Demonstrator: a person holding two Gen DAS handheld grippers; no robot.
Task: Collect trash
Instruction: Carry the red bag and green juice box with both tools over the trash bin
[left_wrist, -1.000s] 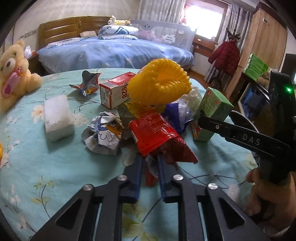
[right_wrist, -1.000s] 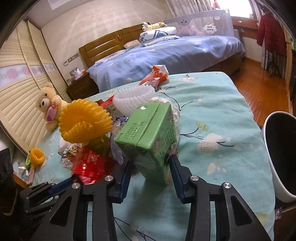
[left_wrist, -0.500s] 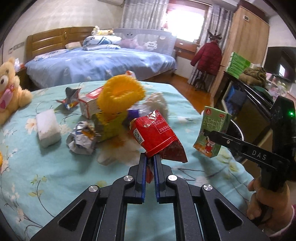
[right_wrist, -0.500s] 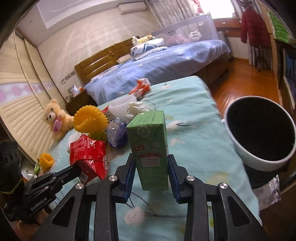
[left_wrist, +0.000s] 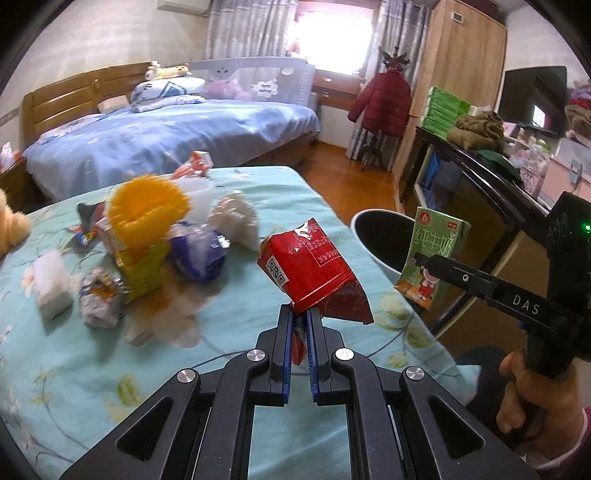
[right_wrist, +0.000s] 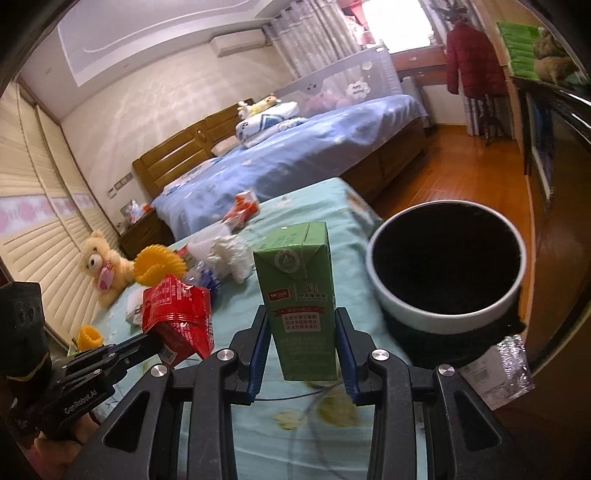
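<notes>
wrapper: left gripper (left_wrist: 300, 325) pinches red wrapper (left_wrist: 308, 269) by its tail, so it dangles clear
carton: right gripper (right_wrist: 301, 354) clamps green carton (right_wrist: 301, 295) upright
bin: white bin (right_wrist: 448, 321) at 2 o'clock, probably next stop

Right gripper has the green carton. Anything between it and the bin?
Nothing visible. The green carton is held clear of the table in the right gripper, and the bin stands open just beside it, with only bare tablecloth between.

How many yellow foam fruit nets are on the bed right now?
2: one yellow foam net on the trash pile beside the teddy bear, a smaller one near the bed's edge. Others may be hidden.
</notes>
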